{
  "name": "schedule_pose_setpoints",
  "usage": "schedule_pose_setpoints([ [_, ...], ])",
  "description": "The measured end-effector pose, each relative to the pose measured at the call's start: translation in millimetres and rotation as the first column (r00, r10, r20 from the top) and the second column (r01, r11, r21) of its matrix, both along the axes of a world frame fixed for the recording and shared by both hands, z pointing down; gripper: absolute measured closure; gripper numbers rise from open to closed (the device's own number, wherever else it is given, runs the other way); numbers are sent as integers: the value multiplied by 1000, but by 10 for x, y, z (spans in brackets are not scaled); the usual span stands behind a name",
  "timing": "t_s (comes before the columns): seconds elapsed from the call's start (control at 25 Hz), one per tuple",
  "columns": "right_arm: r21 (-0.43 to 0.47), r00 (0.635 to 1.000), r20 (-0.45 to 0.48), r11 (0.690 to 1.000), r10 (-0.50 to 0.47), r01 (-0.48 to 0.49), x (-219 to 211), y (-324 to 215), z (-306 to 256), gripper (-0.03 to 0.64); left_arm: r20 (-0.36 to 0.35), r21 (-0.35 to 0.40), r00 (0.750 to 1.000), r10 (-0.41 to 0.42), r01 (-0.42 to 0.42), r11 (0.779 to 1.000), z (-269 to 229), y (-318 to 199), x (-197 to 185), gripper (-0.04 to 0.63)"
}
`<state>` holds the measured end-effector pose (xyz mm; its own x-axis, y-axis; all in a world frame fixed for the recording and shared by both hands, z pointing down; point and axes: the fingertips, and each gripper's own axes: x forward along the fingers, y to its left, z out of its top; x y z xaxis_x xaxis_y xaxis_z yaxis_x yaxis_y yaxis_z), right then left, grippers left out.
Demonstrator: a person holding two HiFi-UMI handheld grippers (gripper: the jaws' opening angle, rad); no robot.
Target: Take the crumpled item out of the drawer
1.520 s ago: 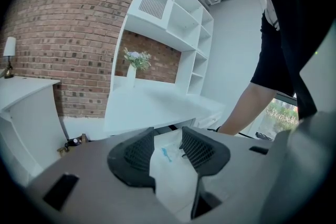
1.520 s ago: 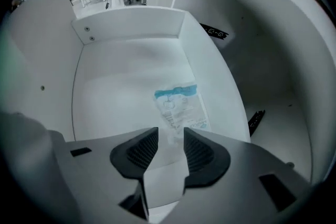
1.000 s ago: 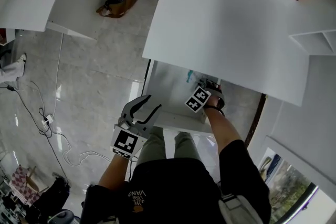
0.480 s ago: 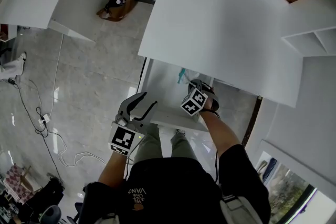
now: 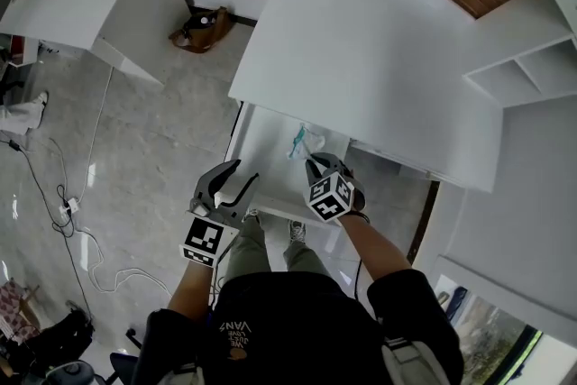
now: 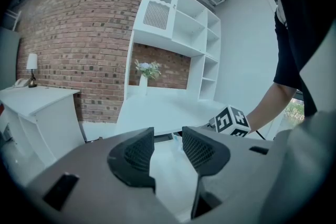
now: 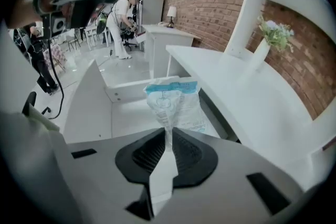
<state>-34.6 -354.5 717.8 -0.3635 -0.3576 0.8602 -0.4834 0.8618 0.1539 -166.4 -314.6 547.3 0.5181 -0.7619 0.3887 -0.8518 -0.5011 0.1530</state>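
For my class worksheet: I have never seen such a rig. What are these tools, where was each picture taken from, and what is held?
There is no robot: a person carries two hand-held grippers, each with two jaws. The head view looks down from a camera on the person's head at a white desk with its drawer pulled open. The two gripper views come from cameras riding on each gripper, looking along its jaws. The right gripper is shut on a crumpled white and blue packet, over the drawer. The left gripper is open and empty.
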Motion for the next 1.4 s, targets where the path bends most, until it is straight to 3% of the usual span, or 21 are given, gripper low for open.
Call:
schedule_pose_setpoints([
  [0.44,132,958,287,990,-1,-38,60,282,-1278,578,28,98,994,-109,105,990,-469,357,211,446],
  [0.92,226,842,540,967,-20,-122,534,585,-2569,578,35,200,985,-171,161,967,-1052,763,564,448],
  [1.16,258,778,627,953,-39,-161,740,740,-3096,578,48,235,984,-170,154,960,-1271,938,736,476],
  [1.4,280,736,672,948,-82,-150,862,919,-3421,578,38,265,978,-204,187,946,-1443,1047,836,568],
])
